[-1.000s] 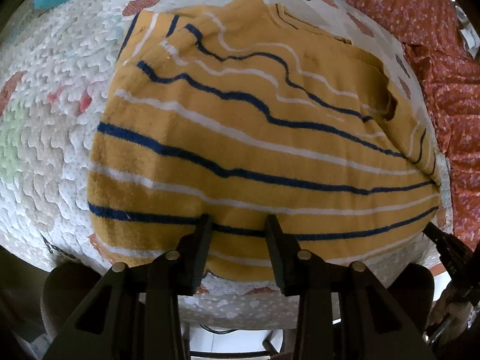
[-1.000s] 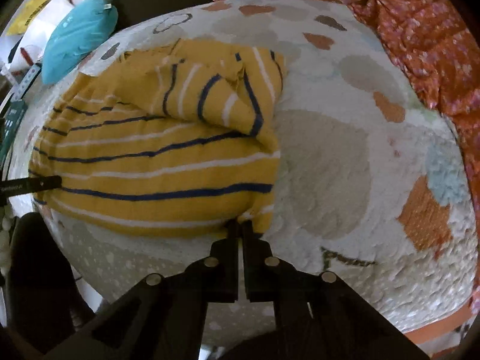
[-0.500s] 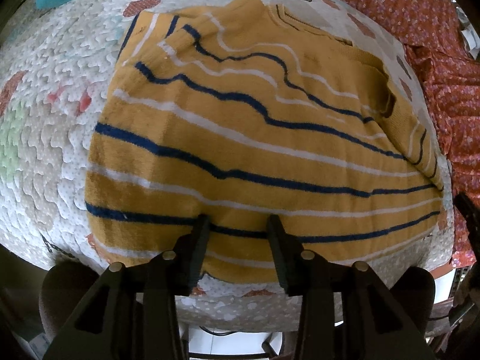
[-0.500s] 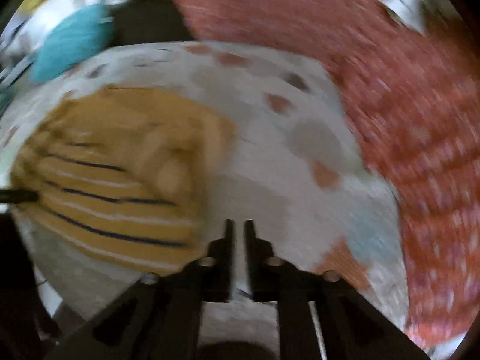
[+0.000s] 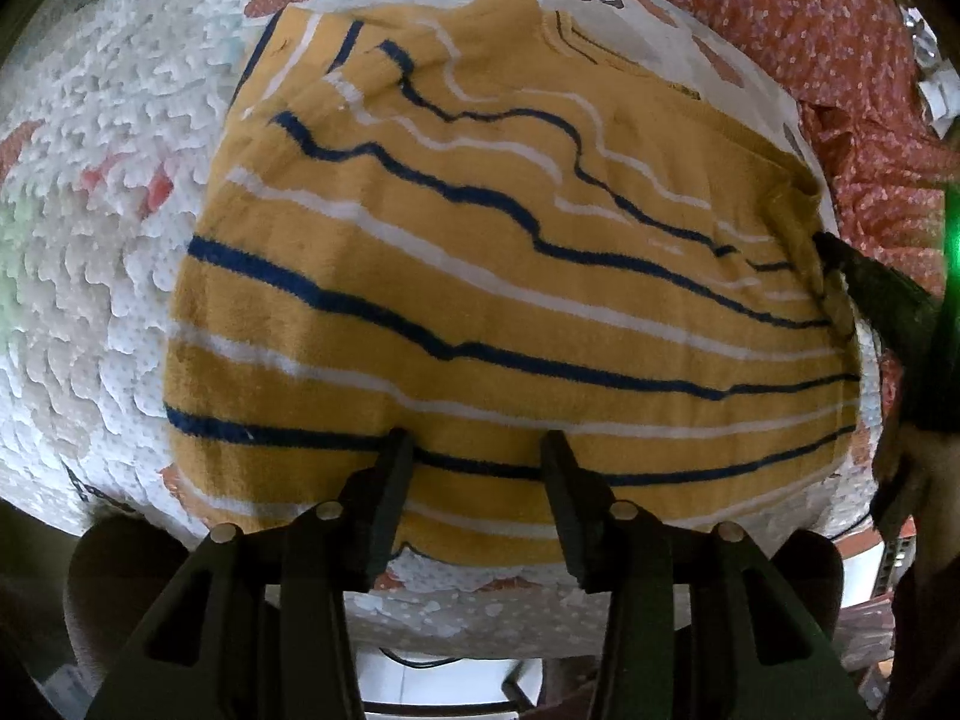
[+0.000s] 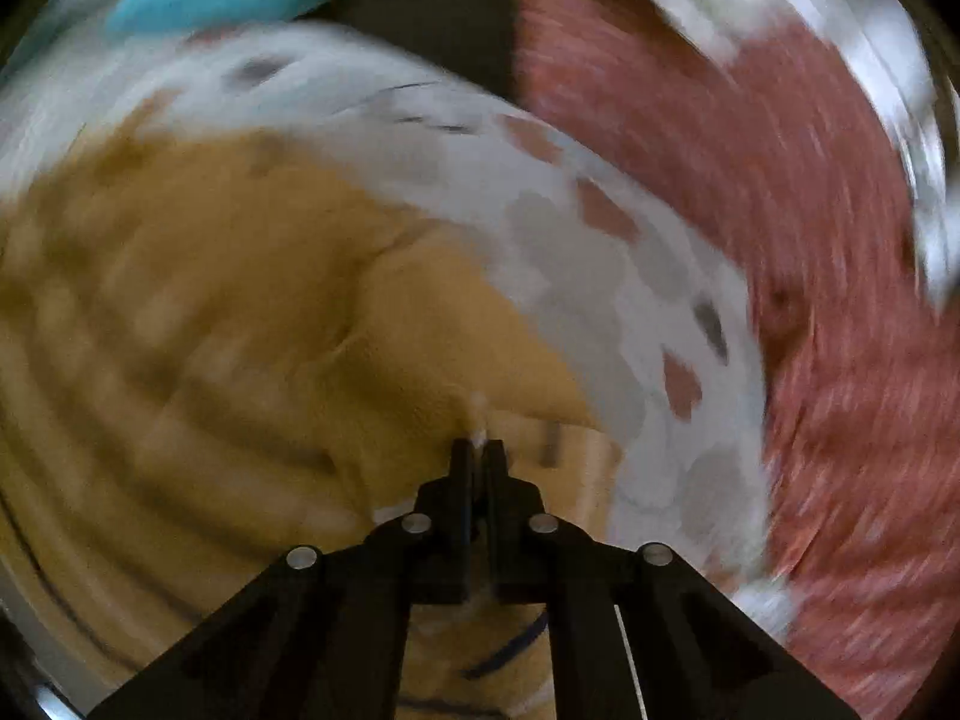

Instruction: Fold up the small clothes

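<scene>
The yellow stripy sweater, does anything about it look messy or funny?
Yes. The sweater lies mostly flat on the white blanket, but its right edge is bunched into a lump, and the stripes up top go wavy instead of straight. The other view is too blurry to add more.

sweater point(image 5: 492, 276) on quilt point(image 5: 90, 276) (flat), cloth point(image 5: 840, 60) right

the left wrist view is sharp and evenly lit by soft, dim indoor light, with a green glare point(image 5: 949, 222) at its right edge and fisheye bending toward dark corners. the right wrist view is smeared by swirling motion blur; only the gripper point(image 6: 478, 450) stays crisp.
</scene>
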Available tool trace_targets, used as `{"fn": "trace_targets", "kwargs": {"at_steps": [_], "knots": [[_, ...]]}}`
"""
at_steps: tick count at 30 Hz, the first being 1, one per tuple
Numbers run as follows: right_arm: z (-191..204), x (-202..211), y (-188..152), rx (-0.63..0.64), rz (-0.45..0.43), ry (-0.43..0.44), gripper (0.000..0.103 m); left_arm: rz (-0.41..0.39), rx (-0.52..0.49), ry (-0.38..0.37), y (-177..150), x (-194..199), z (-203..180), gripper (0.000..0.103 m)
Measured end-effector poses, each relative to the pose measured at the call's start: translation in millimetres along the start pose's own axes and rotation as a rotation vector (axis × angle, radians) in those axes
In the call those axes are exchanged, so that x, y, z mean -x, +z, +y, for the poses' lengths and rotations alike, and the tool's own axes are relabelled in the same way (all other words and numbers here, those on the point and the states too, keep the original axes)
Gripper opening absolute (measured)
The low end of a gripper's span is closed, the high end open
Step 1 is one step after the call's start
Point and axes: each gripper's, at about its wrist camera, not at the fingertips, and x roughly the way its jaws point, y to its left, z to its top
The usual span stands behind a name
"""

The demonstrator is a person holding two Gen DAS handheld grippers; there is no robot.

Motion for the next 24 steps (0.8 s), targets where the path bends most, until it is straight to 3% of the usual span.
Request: {"fn": "trace_targets", "kwargs": {"at_steps": [4,8,11,15,17,19,20,24], "knots": [[-88,-33,-4,-0.47,0.088,0.187,0.003,0.002,0.013,-0.016,0,1,5,0.044],[-155,-73,-42,-0.874,0.198,0.204,0.006,0.004,0.03,-0.045,-1,5,9,0.044],[-179,-61,-58,-1.008,0.163,0.207,0.006,-0.024,0.071,-0.09,-4,23,24,0.044],[-158,-15,-35,-0.881,0.08,0.265,0.007,-0.101,0.121,-0.055,-8,48,58,0.044],[-131,7,-20,-0.795,0.042,0.327,0.014,-0.095,0.182,-0.038,-7,49,81,0.043],[-95,21,-7,-0.709,0.03,0.403,0.033,-0.087,0.228,0.013,-2,47,97,0.04],[-69,27,-2,-0.66,0.032,0.449,0.033,-0.09,0.247,0.025,0,48,104,0.04],[14,38,-3,-0.515,0.064,0.543,0.033,-0.127,0.23,-0.047,11,66,105,0.04]]}}
